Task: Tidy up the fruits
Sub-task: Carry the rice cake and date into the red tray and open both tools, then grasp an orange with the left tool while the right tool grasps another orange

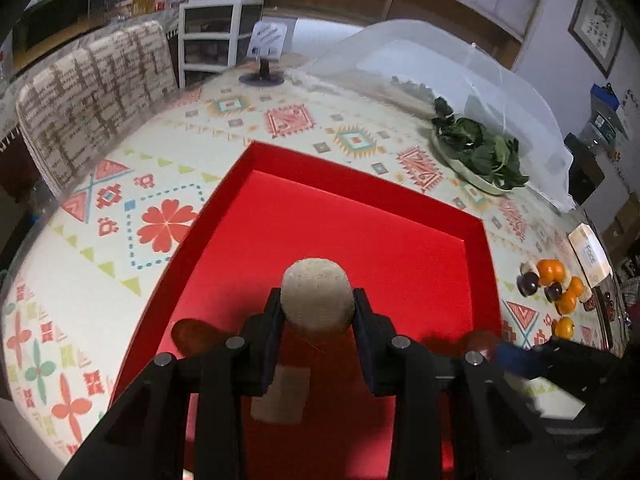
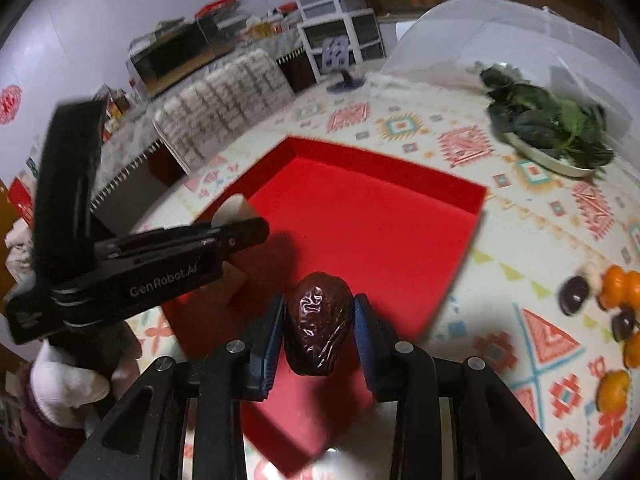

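1. Two fruits are held over the shallow red cardboard tray [image 1: 360, 216]. The left gripper [image 1: 317, 312] is clenched on a round, beige, rough-skinned fruit [image 1: 317, 300], maybe a longan. The right gripper [image 2: 318, 328] pinches a dark maroon wrinkled glossy date [image 2: 318, 322].
2. Handling guess: both look light. The beige ball seems thin-shelled and could crack or roll, so grab across its widest middle. The date looks soft and a bit slick, so squeeze its long sides gently.
3. Leftovers: the small orange tangerines [image 1: 554, 276] and dark brown round fruits [image 1: 529, 282] sit on the patterned tablecloth [image 1: 120, 200] at about 3 o'clock of the tray.
4. Writing: the left gripper's side reads "GenRobot.AI" [image 2: 164, 286] in the right wrist view. A white box [image 1: 591, 256] at 3 o'clock has lettering I can't read properly.
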The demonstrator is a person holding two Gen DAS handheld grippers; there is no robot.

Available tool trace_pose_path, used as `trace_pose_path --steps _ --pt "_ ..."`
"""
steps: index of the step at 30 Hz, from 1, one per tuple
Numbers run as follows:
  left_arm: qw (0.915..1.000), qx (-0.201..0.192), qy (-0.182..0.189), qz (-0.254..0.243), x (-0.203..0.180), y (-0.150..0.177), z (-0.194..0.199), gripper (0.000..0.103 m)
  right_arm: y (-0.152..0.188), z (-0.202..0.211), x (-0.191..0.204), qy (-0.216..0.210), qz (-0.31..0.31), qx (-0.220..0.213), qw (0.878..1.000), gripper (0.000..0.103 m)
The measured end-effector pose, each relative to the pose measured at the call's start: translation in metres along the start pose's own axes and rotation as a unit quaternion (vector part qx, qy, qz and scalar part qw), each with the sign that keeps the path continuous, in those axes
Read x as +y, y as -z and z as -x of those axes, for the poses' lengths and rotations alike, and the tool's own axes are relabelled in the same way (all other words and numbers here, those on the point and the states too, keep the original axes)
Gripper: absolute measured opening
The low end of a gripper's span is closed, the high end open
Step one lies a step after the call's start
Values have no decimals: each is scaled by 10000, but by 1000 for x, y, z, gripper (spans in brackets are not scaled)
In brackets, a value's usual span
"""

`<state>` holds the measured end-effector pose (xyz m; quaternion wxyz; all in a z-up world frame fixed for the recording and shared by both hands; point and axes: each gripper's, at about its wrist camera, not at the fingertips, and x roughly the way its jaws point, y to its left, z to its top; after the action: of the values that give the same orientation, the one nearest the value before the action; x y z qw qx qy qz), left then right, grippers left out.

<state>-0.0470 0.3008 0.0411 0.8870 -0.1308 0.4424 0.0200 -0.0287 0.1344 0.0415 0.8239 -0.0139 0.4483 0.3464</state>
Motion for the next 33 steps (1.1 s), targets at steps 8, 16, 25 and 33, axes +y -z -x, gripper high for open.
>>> trace_pose_path --steps 8,16,25,33 --pt "9997 32 169 192 6 -4 -6 44 -5 -14 3 133 134 -26 9998 44" --pt "9980 -505 257 276 -2 -4 52 63 -6 47 -11 236 18 -698 9973 54" --pt "9945 -964 416 -52 -48 15 107 77 34 146 -90 679 -848 -1430 9837 59" --pt "9921 -687 912 -517 -123 41 93 77 97 213 -186 1338 -1848 -1611 9602 59"
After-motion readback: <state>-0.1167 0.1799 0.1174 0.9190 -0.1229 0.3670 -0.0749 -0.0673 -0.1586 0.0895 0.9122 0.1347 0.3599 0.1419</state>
